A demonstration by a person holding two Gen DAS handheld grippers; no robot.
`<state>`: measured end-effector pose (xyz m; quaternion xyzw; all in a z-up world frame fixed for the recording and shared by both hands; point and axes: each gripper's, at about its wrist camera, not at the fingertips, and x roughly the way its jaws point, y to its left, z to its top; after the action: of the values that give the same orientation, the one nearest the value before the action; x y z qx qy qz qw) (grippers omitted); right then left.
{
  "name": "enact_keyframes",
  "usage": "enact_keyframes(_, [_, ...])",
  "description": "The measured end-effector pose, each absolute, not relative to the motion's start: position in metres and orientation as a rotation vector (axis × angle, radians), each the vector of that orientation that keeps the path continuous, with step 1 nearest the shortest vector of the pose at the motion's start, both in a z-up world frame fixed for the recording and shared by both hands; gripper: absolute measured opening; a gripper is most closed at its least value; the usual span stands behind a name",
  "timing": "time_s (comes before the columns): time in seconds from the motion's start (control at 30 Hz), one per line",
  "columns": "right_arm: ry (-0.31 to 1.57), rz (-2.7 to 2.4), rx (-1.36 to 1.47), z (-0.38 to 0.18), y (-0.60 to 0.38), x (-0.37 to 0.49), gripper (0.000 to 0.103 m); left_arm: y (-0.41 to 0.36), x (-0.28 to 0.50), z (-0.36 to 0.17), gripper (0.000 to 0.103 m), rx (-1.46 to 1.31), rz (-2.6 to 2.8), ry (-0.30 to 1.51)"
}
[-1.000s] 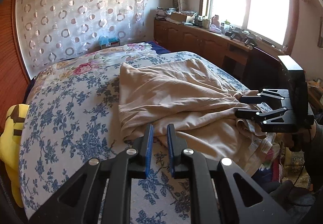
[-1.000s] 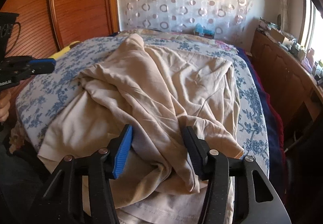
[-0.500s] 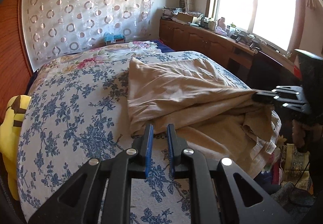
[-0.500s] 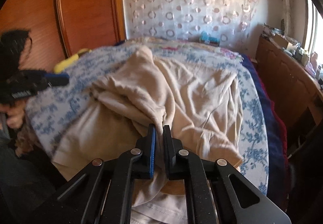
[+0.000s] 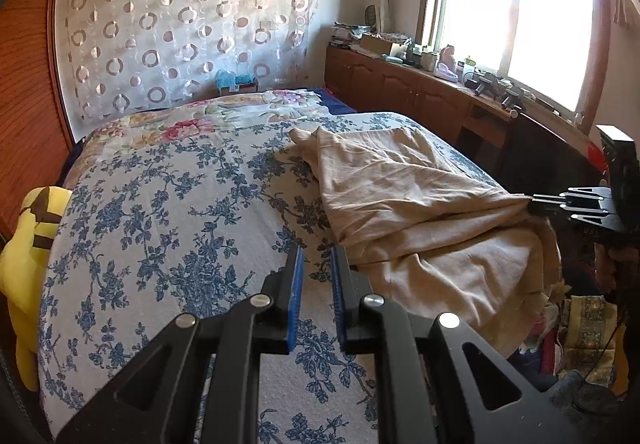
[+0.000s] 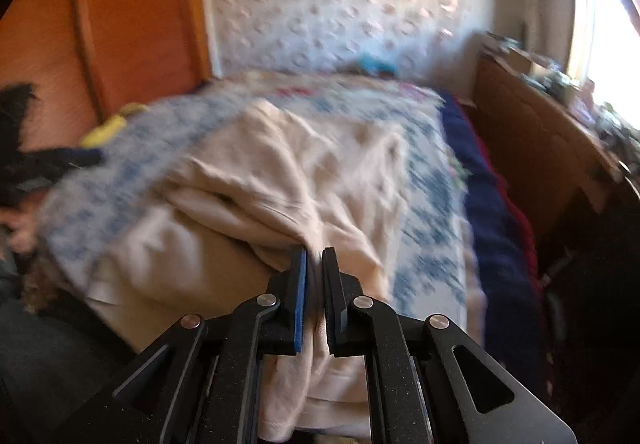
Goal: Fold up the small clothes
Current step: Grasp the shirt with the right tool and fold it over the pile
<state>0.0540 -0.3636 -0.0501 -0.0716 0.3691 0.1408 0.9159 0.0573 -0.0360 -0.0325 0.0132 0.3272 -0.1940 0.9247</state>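
Yellow plush toy [image 5: 28,256] sits at the bed's left edge; my left gripper [image 5: 316,276] hangs nearly closed and empty over the floral bedspread [image 5: 160,212]; my right gripper [image 6: 314,276] pinches the beige garment [image 6: 304,172] spread across it.

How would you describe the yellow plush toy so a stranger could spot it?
Start at the bed's blue floral bedspread. Go to its edge nearest the wooden panel wall. The yellow plush toy hangs there, the only bright yellow thing, with dark brown markings.
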Motion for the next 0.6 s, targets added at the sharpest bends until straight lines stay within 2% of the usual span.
enact_keyframes(0.03, [0.775, 0.276, -0.152, -0.056, -0.365, 0.057, 0.008, -0.036, 0.057, -0.032, 0.012, 0.028, -0.395, 0.669])
enact_keyframes(0.1, [0.765, 0.279, -0.138, -0.055, -0.367, 0.058, 0.018, -0.035, 0.056, -0.030, 0.012, 0.028, -0.395, 0.663])
enact_keyframes(0.17, [0.734, 0.279, -0.135, -0.048, -0.366, 0.057, 0.052, -0.036, 0.055, -0.028, 0.012, 0.028, -0.391, 0.657])
enact_keyframes(0.37, [0.659, 0.345, -0.138, -0.023, -0.342, 0.066, 0.055, -0.033, 0.052, -0.023, 0.012, 0.022, -0.381, 0.638])
enact_keyframes(0.6, [0.664, 0.462, -0.190, -0.028, -0.288, 0.090, 0.060, -0.027, 0.050, -0.022, 0.012, 0.017, -0.371, 0.630])
